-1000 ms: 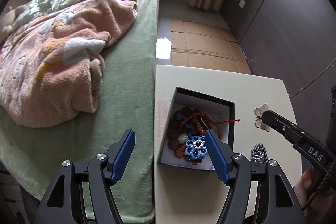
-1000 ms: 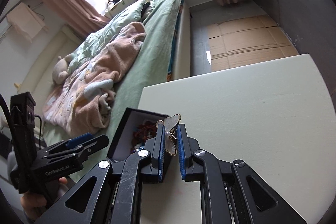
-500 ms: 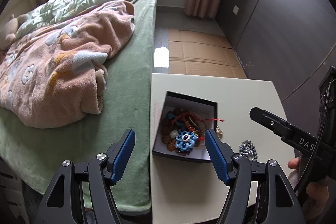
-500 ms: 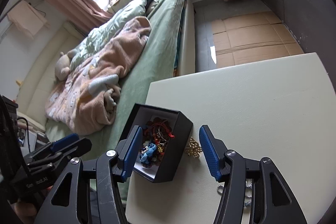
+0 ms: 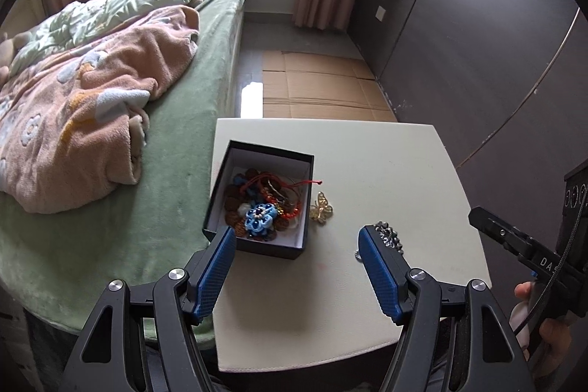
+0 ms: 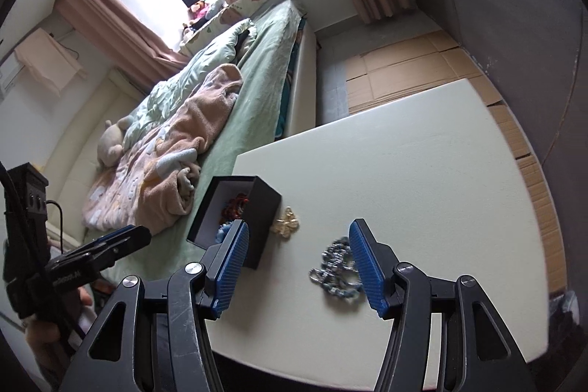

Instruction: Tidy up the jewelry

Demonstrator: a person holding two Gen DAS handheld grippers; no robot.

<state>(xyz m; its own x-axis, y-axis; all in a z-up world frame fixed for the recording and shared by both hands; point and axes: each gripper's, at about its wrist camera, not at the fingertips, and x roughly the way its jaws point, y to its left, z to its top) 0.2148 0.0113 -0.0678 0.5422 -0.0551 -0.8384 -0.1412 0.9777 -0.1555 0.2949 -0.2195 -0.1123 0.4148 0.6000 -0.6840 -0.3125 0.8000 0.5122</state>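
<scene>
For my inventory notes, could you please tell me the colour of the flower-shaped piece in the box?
Blue flower piece, clearest in the left wrist view.

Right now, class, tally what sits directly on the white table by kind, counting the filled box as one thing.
Black jewelry box: 1
Gold butterfly brooch: 1
Silver chain piece: 1
Total: 3

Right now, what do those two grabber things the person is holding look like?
Both look alike. The left gripper and the right gripper have black angular frames with silver screws and two fingers with blue ribbed pads. White lettering marks their black sides, and black cables run from their bodies.
</scene>
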